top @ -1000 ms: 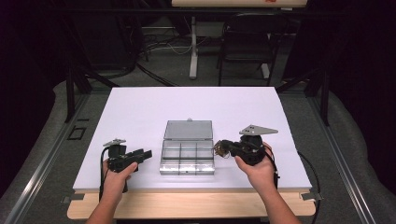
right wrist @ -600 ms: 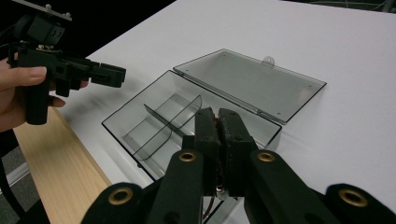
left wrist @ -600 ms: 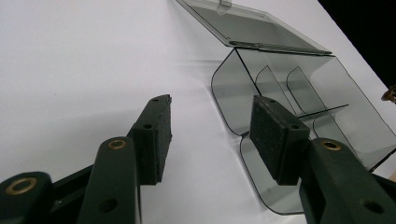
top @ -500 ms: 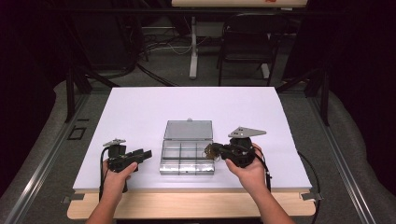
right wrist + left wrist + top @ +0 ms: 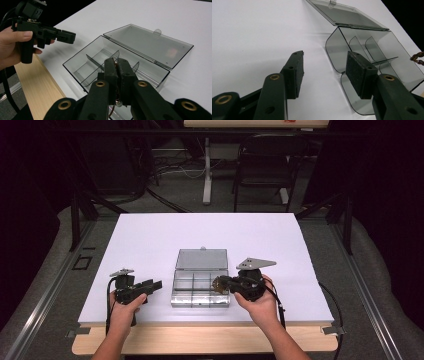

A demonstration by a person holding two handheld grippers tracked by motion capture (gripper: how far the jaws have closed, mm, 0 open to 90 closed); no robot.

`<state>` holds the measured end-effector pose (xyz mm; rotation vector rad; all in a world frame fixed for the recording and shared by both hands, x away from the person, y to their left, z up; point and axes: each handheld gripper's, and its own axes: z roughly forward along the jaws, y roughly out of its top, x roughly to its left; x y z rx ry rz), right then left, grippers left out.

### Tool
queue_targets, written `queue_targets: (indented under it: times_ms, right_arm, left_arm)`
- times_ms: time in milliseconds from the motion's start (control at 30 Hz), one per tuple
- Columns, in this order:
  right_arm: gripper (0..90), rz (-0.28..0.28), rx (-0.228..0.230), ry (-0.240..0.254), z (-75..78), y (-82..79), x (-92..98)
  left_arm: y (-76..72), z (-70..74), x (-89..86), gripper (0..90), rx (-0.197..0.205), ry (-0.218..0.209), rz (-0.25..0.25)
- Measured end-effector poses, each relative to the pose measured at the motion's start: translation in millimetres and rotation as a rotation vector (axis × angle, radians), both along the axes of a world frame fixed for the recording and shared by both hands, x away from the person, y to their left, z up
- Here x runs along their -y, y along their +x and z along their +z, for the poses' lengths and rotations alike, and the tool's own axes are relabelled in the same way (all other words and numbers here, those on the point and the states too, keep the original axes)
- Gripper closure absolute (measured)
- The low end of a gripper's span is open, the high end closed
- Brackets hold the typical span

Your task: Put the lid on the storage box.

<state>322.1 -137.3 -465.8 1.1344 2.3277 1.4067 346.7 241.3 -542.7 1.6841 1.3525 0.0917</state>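
Clear box [image 5: 200, 287] sat open at table's [image 5: 150, 235] near edge. Right gripper [image 5: 117, 72] clamped on small chain [image 5: 417, 57] above box's right end. Left gripper [image 5: 324, 72] gaped empty beside box. Advice: centre over one compartment, lower, then release.

Open organizer box [image 5: 200, 283] sits mid-table; surrounding table [image 5: 150, 240] seemingly bare.

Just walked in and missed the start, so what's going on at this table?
A person sits at a white table with a gripper in each hand. A clear compartment box lies with its lid open. The right gripper, at the box's right edge, is shut on a small brownish chain-like thing. The left gripper waits open beside the box's left side.
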Motion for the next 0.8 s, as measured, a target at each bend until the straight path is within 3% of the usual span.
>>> queue_targets:
  times_ms: [800]
  right_arm:
    - [87.1,0.018,-0.05,-0.033,-23.8,0.7,-10.1]
  left_arm:
    - [0.0,-0.2,-0.3,48.8,-0.001,-0.003,0.002]
